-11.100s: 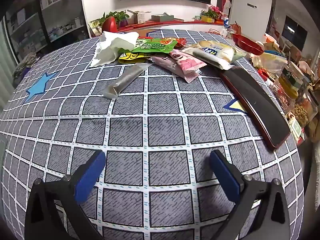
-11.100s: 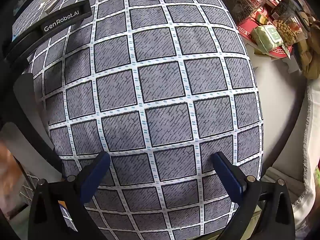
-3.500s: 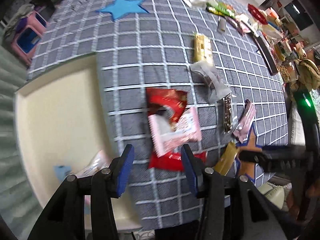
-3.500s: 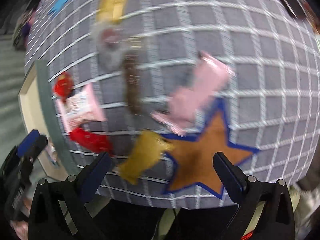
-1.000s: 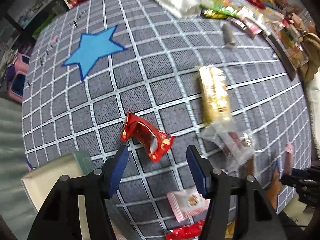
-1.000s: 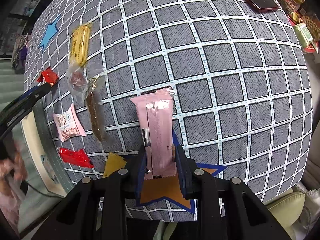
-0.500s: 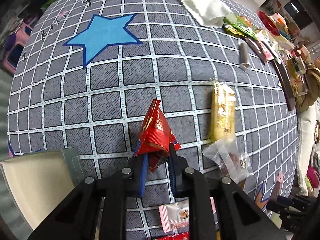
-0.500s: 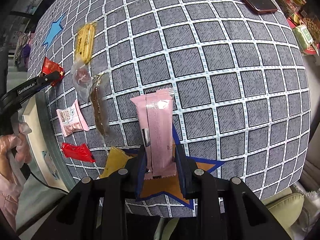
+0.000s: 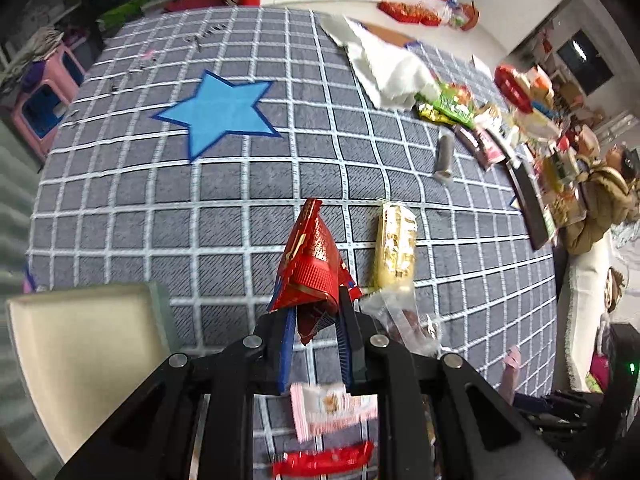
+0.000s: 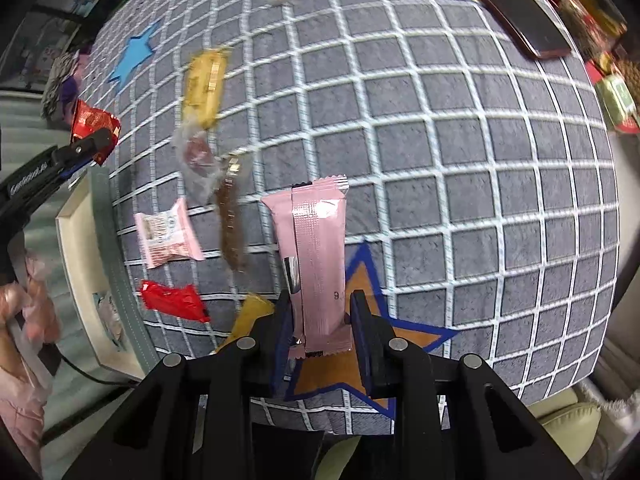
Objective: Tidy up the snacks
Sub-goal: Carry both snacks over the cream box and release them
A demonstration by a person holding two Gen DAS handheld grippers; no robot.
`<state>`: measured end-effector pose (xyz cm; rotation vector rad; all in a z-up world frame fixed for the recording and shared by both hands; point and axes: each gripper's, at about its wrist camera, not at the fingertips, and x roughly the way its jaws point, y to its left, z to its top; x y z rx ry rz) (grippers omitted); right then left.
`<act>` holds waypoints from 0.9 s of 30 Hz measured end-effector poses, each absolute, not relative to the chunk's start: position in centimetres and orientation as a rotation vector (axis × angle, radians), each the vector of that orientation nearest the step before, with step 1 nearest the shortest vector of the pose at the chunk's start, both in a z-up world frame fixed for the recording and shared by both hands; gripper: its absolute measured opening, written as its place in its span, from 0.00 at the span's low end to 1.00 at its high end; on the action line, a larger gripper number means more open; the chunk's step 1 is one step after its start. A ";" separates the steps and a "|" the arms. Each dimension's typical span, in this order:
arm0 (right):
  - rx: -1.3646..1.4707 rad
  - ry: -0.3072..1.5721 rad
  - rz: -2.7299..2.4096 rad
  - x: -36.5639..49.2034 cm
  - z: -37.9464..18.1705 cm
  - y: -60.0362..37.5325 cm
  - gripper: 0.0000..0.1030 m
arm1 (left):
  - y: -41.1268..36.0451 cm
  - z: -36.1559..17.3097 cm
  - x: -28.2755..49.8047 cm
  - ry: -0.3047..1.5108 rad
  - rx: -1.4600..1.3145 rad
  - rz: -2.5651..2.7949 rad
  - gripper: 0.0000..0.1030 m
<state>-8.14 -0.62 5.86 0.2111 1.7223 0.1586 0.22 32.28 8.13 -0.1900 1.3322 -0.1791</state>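
Observation:
My left gripper [image 9: 314,312] is shut on a red snack packet [image 9: 310,264] and holds it above the grid tablecloth, just right of the cream tray [image 9: 76,344]. My right gripper [image 10: 322,320] is shut on a long pink snack bar [image 10: 316,256], lifted above the orange star. The left gripper with the red packet [image 10: 93,126] also shows at the left of the right wrist view, next to the tray [image 10: 108,264]. Loose on the cloth lie a gold bar [image 9: 394,246], a clear wrapped sweet [image 10: 196,160], a brown stick [image 10: 230,224], a pink-white packet [image 10: 164,234], a flat red packet [image 10: 174,300] and a yellow packet [image 10: 250,316].
A white cloth [image 9: 390,68] and a pile of further snacks [image 9: 460,108] lie at the far side. A dark red long tray [image 10: 512,12] sits near the right table edge with clutter beyond. A blue star [image 9: 218,112] marks the cloth. The table's front edge is close below my right gripper.
My left gripper closed on the red packet and has lifted it off the cloth, drawing nearer the tray. My right gripper keeps the pink bar and has shifted slightly.

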 end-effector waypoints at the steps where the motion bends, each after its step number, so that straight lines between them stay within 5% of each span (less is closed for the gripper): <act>1: 0.202 1.719 0.175 -7.9 6.1 -0.1 0.29 | 32.9 8.8 -0.8 1.316 -0.204 -0.170 0.20; 27: -0.159 1.731 0.722 -8.5 6.0 29.1 0.29 | 46.8 7.1 -17.6 1.378 -0.373 0.210 0.25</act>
